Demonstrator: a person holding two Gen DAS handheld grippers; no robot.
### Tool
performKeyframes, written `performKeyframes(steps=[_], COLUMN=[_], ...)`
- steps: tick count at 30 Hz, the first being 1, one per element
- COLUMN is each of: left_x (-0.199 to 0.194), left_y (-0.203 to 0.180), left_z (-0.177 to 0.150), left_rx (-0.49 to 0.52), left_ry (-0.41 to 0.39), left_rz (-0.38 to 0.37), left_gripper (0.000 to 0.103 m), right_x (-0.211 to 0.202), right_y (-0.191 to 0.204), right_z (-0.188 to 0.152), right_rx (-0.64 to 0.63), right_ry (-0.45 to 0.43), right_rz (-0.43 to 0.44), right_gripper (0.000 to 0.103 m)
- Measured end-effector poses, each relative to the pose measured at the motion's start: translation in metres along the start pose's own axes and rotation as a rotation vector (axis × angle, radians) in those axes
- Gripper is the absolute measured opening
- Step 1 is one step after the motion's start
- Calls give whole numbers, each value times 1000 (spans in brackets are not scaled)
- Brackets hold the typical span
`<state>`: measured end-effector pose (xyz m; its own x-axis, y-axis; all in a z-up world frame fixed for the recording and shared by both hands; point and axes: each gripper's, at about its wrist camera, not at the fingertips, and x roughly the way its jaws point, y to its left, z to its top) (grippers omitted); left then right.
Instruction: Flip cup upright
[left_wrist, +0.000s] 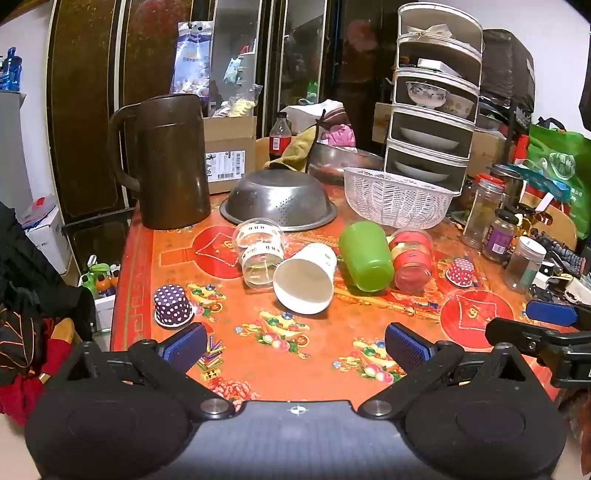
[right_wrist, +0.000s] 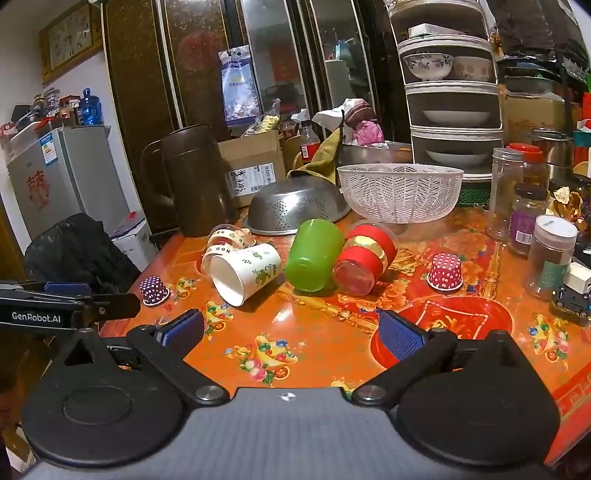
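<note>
Several cups lie on their sides in a row mid-table: a clear plastic cup (left_wrist: 258, 254) (right_wrist: 225, 242), a white paper cup (left_wrist: 306, 278) (right_wrist: 245, 271), a green cup (left_wrist: 365, 256) (right_wrist: 314, 254) and a red-banded clear cup (left_wrist: 412, 258) (right_wrist: 364, 258). A purple dotted paper cup (left_wrist: 171, 306) (right_wrist: 153, 290) and a red dotted one (left_wrist: 460, 272) (right_wrist: 445, 272) stand mouth down. My left gripper (left_wrist: 295, 347) is open and empty, near the table's front edge. My right gripper (right_wrist: 291, 332) is open and empty, also short of the cups.
Behind the cups stand a brown jug (left_wrist: 170, 162), an upturned steel colander (left_wrist: 280, 201) and a white basket (left_wrist: 397, 197). Jars (right_wrist: 532, 218) crowd the right side. A tiered dish rack (left_wrist: 436, 92) stands at the back. The table (left_wrist: 295, 376) has a red patterned cover.
</note>
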<state>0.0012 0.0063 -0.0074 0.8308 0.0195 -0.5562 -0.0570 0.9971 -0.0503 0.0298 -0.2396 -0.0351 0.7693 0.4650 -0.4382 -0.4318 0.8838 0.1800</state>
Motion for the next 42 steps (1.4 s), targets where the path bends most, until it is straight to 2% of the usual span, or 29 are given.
performKeyframes(steps=[42], left_x=[-1], left_y=[-2], left_z=[-1], left_rx=[-17], left_ry=[-8], left_rz=[9], left_gripper=[103], right_x=[-3], right_y=[-4], right_z=[3], right_rx=[6], right_ry=[-8], right_rz=[-28], right_gripper=[102])
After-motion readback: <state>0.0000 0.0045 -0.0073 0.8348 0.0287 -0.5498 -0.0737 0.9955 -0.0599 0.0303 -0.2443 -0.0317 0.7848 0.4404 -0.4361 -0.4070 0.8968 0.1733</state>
